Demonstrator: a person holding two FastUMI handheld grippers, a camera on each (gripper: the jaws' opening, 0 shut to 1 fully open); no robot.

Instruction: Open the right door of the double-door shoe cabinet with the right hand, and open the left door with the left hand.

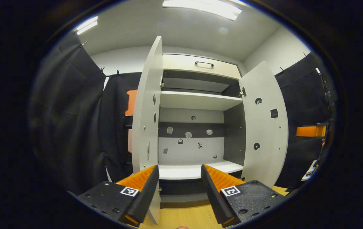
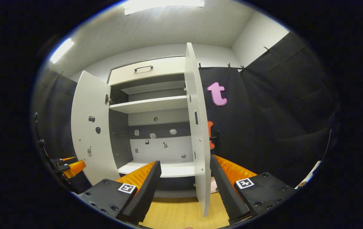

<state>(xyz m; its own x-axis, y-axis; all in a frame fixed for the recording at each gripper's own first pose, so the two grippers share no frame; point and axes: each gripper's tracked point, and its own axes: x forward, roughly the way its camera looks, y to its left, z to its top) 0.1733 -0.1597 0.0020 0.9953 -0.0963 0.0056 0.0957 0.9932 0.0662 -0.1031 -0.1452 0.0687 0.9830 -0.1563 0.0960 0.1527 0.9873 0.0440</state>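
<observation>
The white shoe cabinet (image 1: pixel 197 100) stands with both doors swung out. In the left gripper view the left door (image 1: pixel 146 111) is seen nearly edge-on, and its lower edge hangs just inside the left finger of my left gripper (image 1: pixel 179 184), which is open and does not clamp it. The right door (image 1: pixel 264 127) faces me at an angle. In the right gripper view the right door (image 2: pixel 197 127) stands edge-on between the spread fingers of my right gripper (image 2: pixel 184 184), nearer the right finger. The left door (image 2: pixel 92 133) hangs wide, with the left gripper (image 2: pixel 66 165) beside it.
Inside the cabinet are bare white shelves (image 1: pixel 200 170) and a back panel with small stickers. A drawer with a dark handle (image 1: pixel 204 64) sits on top. Black cloth walls (image 2: pixel 264 111) flank the cabinet. A light wooden floor (image 1: pixel 184 216) lies below.
</observation>
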